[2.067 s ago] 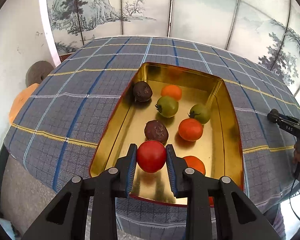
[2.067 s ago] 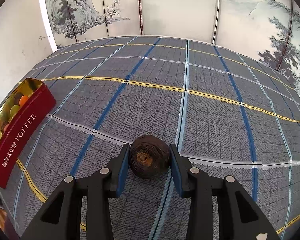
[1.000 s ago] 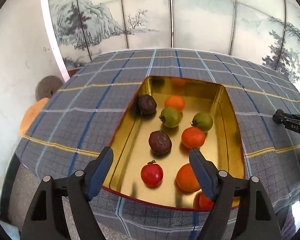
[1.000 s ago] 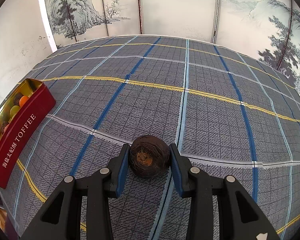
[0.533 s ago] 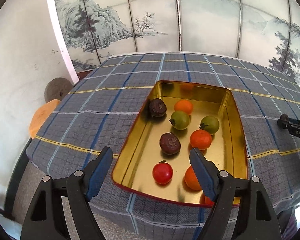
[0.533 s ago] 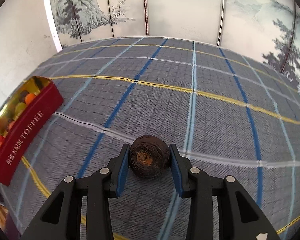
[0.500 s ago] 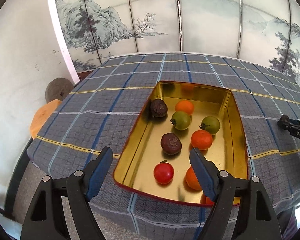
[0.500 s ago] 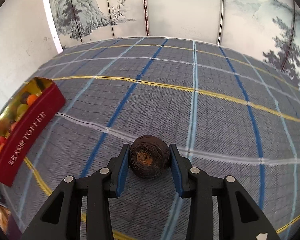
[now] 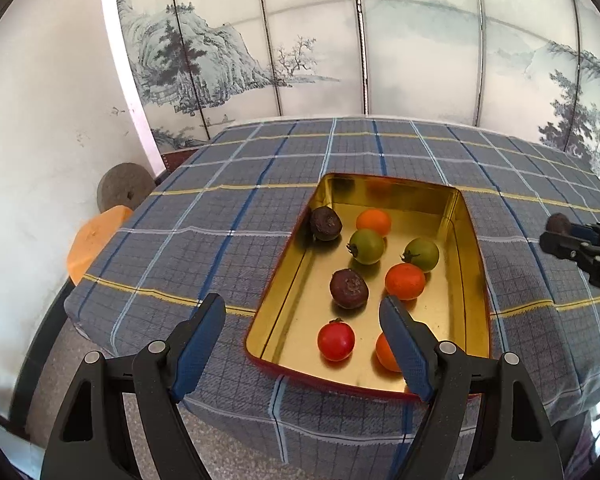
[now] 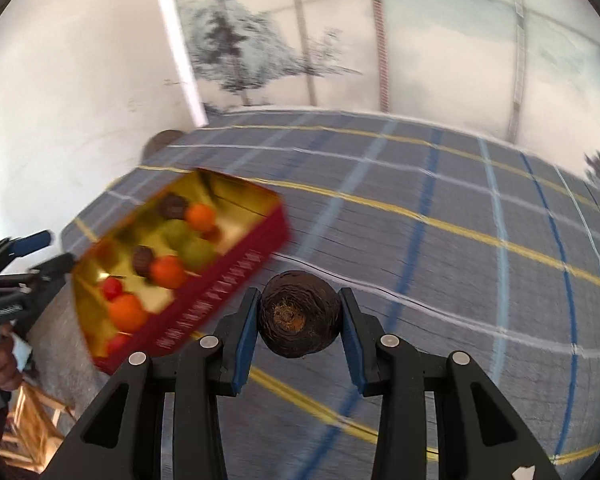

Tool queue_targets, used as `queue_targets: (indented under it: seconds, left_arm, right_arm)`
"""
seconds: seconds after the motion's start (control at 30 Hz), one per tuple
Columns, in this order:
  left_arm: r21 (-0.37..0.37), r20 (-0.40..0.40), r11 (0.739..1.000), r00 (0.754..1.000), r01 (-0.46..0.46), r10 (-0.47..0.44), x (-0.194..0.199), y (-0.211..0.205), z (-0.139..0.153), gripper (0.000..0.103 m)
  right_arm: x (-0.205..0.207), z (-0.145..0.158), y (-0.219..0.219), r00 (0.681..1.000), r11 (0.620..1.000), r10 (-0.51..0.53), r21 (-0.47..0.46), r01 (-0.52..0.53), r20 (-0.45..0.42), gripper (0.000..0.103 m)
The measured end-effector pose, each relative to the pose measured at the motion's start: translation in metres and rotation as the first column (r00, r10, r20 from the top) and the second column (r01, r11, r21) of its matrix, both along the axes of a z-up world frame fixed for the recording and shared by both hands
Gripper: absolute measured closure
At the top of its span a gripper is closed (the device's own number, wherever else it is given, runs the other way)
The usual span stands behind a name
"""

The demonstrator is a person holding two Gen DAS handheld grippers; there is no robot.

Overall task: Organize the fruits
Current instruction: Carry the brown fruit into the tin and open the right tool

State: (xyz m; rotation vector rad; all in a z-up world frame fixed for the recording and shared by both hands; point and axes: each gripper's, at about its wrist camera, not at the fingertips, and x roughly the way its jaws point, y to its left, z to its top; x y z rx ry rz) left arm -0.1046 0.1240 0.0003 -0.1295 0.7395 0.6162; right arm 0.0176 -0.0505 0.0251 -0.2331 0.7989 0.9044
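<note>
A gold tin with red outer walls (image 9: 474, 272) holds several fruits: a red tomato (image 9: 336, 340), orange ones (image 9: 405, 281), green ones (image 9: 366, 246) and dark brown ones (image 9: 349, 289). My left gripper (image 9: 306, 344) is open and empty, held above the tin's near edge. My right gripper (image 10: 299, 320) is shut on a dark brown fruit (image 10: 299, 314), lifted above the cloth to the right of the tin (image 10: 228, 280). The right gripper also shows at the right edge of the left wrist view (image 9: 568, 240).
The table has a blue plaid cloth (image 9: 220, 216) and ends close below the tin. An orange stool (image 9: 92, 236) and a round grey stone (image 9: 124, 190) stand by the white wall at left. A painted folding screen (image 9: 380, 60) closes the back.
My left gripper let go of the red tomato into the tin, opened and drew back upward. My right gripper lifted the dark fruit and swung left toward the tin.
</note>
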Motion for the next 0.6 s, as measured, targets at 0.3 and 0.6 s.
queue_targets:
  seconds: [0.3,0.6]
  left_arm:
    - [0.007,0.034,1.0,0.999,-0.025,0.025,-0.014,0.007,0.006,0.022]
    - [0.063,0.058,0.993,0.994,-0.101,0.097,-0.031,0.012,0.014,0.019]
  right_arm:
    - [-0.047,0.02,0.068,0.983,0.983,0.181,0.01,-0.182,0.025,0.067]
    - [-0.063,0.019,0.116,0.961,0.961,0.275,0.004,-0.275,0.017,0.067]
